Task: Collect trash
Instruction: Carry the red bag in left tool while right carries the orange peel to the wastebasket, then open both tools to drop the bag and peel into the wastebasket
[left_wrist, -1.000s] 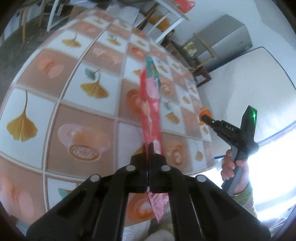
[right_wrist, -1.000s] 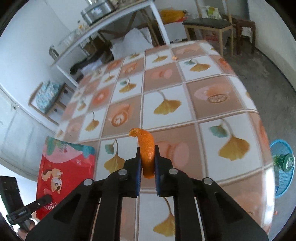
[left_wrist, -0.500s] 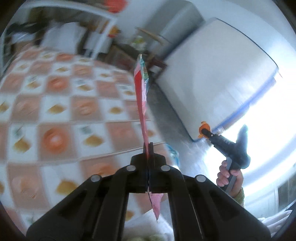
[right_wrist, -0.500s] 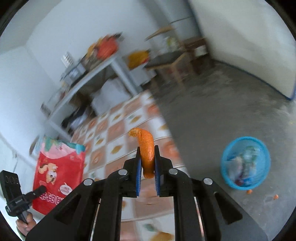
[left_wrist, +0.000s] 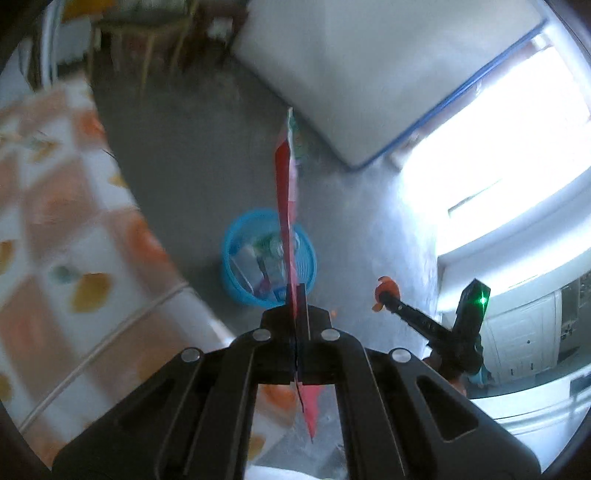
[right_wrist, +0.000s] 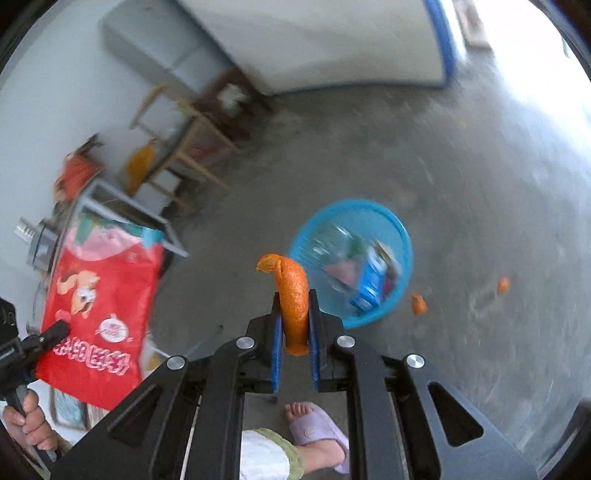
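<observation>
The left gripper (left_wrist: 299, 295) has its jaws pressed together on a red snack bag (left_wrist: 286, 206), seen edge-on as a thin strip running from the jaws straight up the middle of the left wrist view. Directly behind that strip, at the centre of the frame, a blue basket (left_wrist: 236, 273) sits on the grey floor, already holding some rubbish. The bag's long axis points across the basket's mouth, so the drop lies ahead of and below this gripper.

In the right wrist view, the right gripper (right_wrist: 295, 306) pinches a curl of orange peel (right_wrist: 291, 291) between blue pads. The basket lies just to the upper right of the peel, centre right in the frame. Neither hand looks clearly nearer.

Both frames are blurred. The basket's contents are hard to name; one item may be a blue carton. The bag hides part of the basket in the left view. Two orange scraps (right_wrist: 419, 304) lie on the floor right of the basket.
</observation>
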